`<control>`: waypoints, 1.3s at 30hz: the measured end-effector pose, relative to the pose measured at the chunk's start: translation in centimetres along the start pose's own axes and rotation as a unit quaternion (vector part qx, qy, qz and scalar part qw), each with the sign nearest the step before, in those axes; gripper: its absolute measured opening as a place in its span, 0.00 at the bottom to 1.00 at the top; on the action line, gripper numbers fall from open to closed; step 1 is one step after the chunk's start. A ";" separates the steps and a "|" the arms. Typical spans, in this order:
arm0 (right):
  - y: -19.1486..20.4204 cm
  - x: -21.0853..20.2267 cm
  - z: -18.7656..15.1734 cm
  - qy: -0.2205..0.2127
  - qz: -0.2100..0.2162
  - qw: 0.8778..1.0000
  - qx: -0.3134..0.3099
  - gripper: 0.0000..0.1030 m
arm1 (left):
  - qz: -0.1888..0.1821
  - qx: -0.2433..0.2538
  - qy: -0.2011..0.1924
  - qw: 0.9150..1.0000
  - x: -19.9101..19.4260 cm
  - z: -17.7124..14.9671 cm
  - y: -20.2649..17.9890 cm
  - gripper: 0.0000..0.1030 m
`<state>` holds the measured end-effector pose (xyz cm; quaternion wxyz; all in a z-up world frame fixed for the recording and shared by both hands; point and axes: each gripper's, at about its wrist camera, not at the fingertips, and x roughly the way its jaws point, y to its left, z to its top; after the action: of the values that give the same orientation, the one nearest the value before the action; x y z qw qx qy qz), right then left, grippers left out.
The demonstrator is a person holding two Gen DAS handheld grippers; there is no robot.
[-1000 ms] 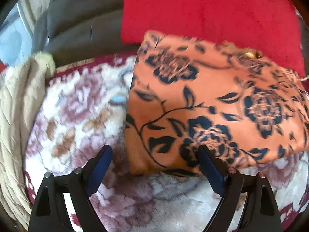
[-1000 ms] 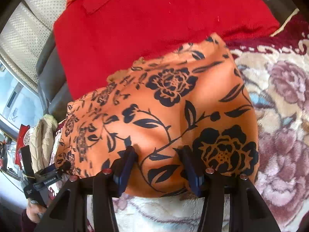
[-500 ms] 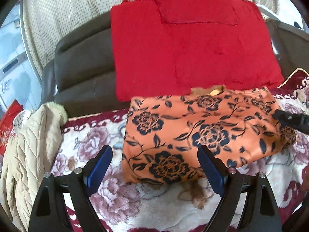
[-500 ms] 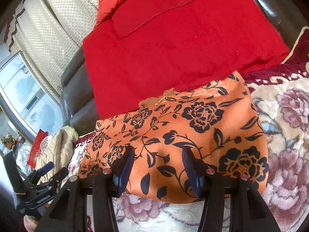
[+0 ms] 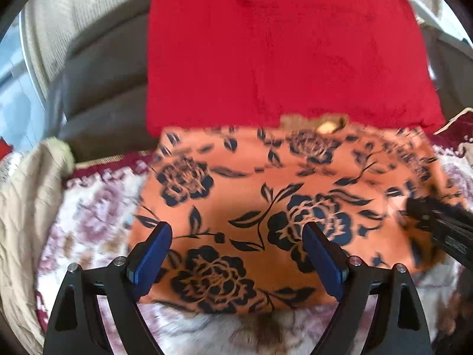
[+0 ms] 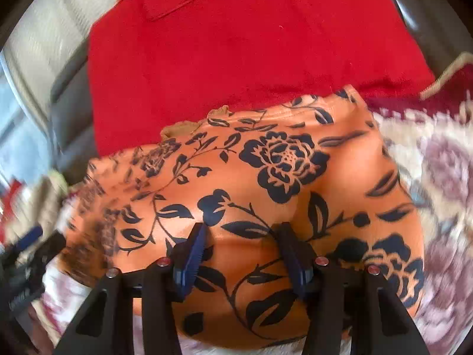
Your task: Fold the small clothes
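A folded orange garment with dark blue flowers (image 5: 266,195) lies flat on a floral plush blanket (image 5: 97,207). My left gripper (image 5: 236,236) is open and empty, hovering over the garment's near edge. My right gripper (image 6: 242,233) is open too, with narrower spacing, low over the same garment (image 6: 280,177); nothing shows between its pads. The right gripper's black body shows at the right edge of the left wrist view (image 5: 443,224). The left gripper shows at the left edge of the right wrist view (image 6: 26,245).
A red folded cloth (image 5: 280,50) lies behind the garment against a grey sofa back (image 5: 97,88). A beige quilted jacket (image 5: 26,207) lies at the left. The blanket (image 6: 443,177) extends to the right. Curtains (image 5: 74,14) hang behind.
Both grippers pulled back and up from the garment half a second ago, then moved in close over it again. The garment has stayed folded in place.
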<state>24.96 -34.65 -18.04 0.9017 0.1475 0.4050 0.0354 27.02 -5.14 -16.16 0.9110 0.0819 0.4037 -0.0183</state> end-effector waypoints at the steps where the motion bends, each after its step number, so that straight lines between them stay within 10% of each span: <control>1: 0.5 0.0 0.1 -0.002 -0.009 1.000 -0.018 0.55 | -0.002 -0.004 0.006 1.000 1.1 0.1 0.1 0.87; 20: 6.1 -2.6 0.5 -0.068 -0.117 0.984 -0.118 0.56 | -0.015 -0.041 -0.083 0.996 0.3 -0.3 2.4 0.87; 39: 12.0 -4.0 -0.5 -0.092 -0.095 0.973 -0.190 0.56 | 0.030 -0.097 -0.104 0.989 -0.5 -1.2 8.0 0.87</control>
<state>22.58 -23.77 -11.92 0.9457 -0.0629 0.3186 0.0125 26.66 2.97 -15.51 0.9518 0.0028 0.3040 0.0403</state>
